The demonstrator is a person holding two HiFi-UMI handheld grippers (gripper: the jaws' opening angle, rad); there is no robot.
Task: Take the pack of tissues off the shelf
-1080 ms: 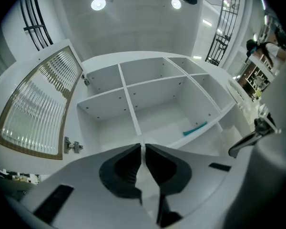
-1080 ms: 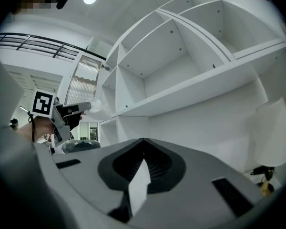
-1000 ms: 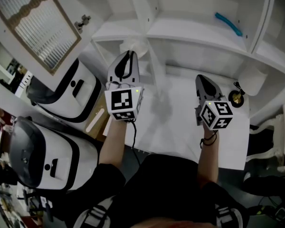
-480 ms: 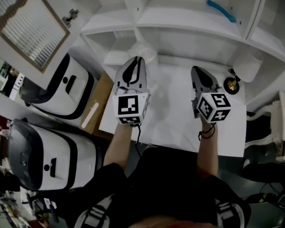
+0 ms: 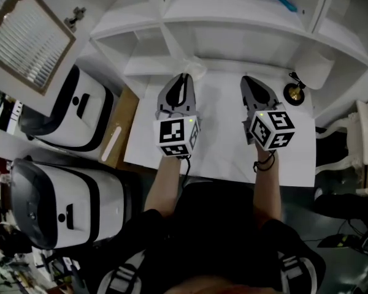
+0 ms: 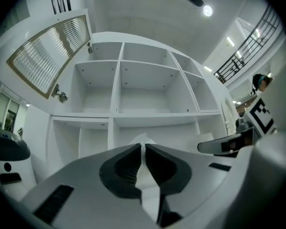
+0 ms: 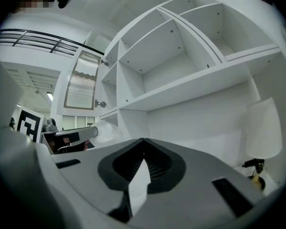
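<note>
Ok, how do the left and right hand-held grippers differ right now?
The left hand-held gripper is shut on the pack of tissues; the right hand-held gripper is shut on nothing. The left is over the table's left half, the right nearer the small brass object. Both point at the shelf.

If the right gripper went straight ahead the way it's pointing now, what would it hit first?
Probably the white back panel of the shelf unit, below the long white shelf board. Nothing shows between it and the right gripper; the white-shaded lamp stands off to the right.
</note>
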